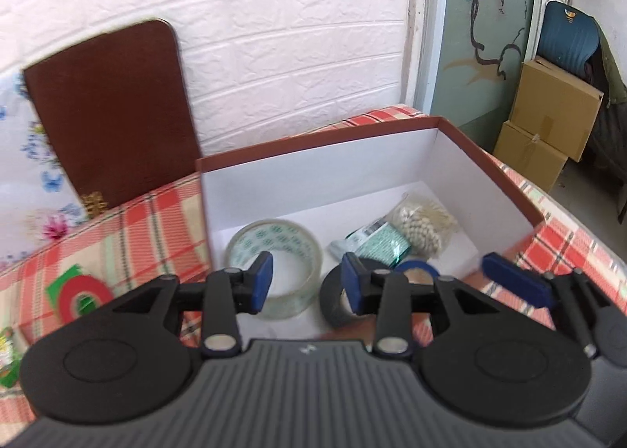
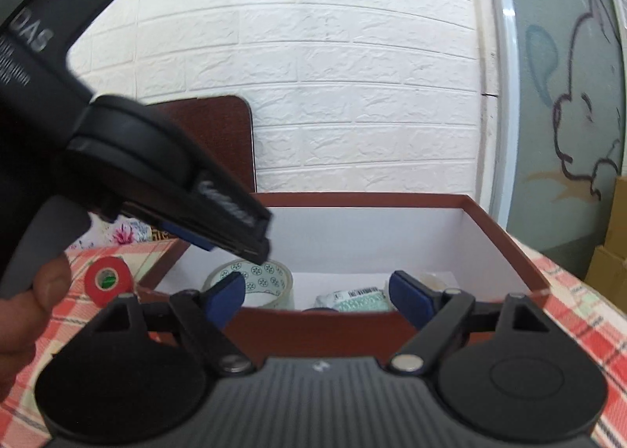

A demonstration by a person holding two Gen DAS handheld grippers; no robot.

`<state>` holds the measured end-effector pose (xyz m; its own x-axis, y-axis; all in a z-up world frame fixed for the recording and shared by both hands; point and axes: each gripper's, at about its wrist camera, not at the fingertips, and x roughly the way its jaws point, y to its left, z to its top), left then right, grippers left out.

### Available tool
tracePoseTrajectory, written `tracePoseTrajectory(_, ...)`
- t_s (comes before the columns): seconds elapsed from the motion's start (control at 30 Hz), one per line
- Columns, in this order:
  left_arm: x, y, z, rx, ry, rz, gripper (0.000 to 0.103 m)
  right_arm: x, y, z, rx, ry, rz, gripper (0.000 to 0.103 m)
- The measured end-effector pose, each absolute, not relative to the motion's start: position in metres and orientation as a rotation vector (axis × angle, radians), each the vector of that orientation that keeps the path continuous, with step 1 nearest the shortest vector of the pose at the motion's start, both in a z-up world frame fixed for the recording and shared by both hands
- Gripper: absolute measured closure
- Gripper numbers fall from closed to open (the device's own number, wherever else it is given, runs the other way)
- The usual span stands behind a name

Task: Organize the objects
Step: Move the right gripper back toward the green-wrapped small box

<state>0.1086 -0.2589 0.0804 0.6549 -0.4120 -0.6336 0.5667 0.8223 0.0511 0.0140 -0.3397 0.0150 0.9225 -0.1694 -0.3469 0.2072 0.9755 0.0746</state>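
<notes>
- Nearest of all, the left gripper [image 1: 307, 283] is seen at 6 o'clock in the left wrist view. Its jaws are parted a little, and nothing is pinched between them.
- At 8 o'clock from it, a red tape roll [image 1: 80, 297] is left lying on the checked cloth [image 1: 156, 220], outside the box. It is likely the next thing to be tidied away.
- At 10 o'clock, a brown board [image 1: 109, 115] is leaned against the white wall, maybe so it is kept out of the way.
- At 12 o'clock, the open box [image 1: 313, 142] is set on the cloth so that things can be dropped in from above.
- Inside the box, a clear tape roll [image 1: 250, 240] is laid flat at the 9 o'clock side, just behind the left gripper's pads. It is not squeezed by them.
- A black tape roll [image 1: 333, 303] and a blue tape roll [image 1: 415, 267] are laid near the front wall, at 6 o'clock in the box.
- A green packet [image 1: 372, 244] and a bag of small pale balls [image 1: 423, 228] are put toward 3 o'clock, touching each other.
- In the right wrist view, the right gripper [image 2: 317, 299] is held just in front of the box. Its jaws are spread wide, and nothing is held or touched.
</notes>
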Motion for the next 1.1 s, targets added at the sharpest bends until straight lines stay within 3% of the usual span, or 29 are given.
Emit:
tracePoseTrajectory(0.67,0.034,-0.186,0.069,0.293,0.592,-0.449,0.057,-0.048,-0.335,0.039,0.317,0.364,-0.209,0.019)
tracePoseTrajectory(1.1,0.032,-0.136,0.043,0.283,0.612,-0.357,0.056,-0.050,-0.282,0.042,0.220,0.405,-0.117,0.019)
